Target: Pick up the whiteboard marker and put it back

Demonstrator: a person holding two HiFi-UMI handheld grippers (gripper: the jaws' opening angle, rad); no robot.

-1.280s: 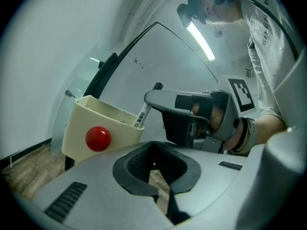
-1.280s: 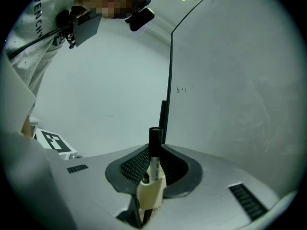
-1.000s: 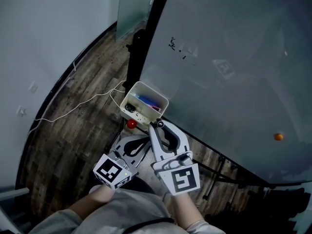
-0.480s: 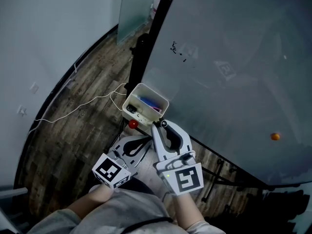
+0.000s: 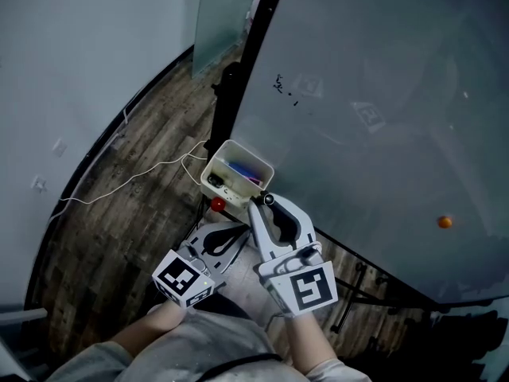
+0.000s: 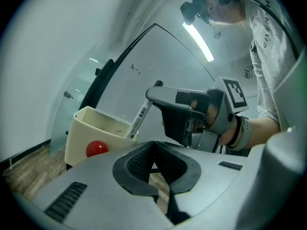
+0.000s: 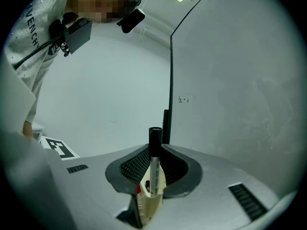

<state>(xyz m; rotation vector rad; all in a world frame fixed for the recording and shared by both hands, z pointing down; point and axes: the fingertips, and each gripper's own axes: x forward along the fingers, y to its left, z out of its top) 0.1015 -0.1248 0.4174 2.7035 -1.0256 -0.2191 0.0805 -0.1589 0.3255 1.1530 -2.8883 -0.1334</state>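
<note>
Clearly, right gripper point(image 7: 154, 148) clamps the marker point(image 7: 154, 137) (lower end hidden inside the bin point(image 6: 91, 128)); left gripper point(image 6: 154, 144) closed, empty.

The whiteboard marker point(image 7: 152, 172), white-barrelled with a black cap, stood nearly upright, cap toward twelve o'clock, pinched in the right gripper point(image 7: 154, 152), lower end at the cream bin's point(image 6: 91, 128) rim.

Marker point(image 7: 154, 164): white barrel, black cap. Bin point(image 5: 225, 151) is cream, ball point(image 5: 215, 204) red. Board point(image 5: 382, 94) is grey, floor point(image 5: 135, 213) dark brown wood grain.
</note>
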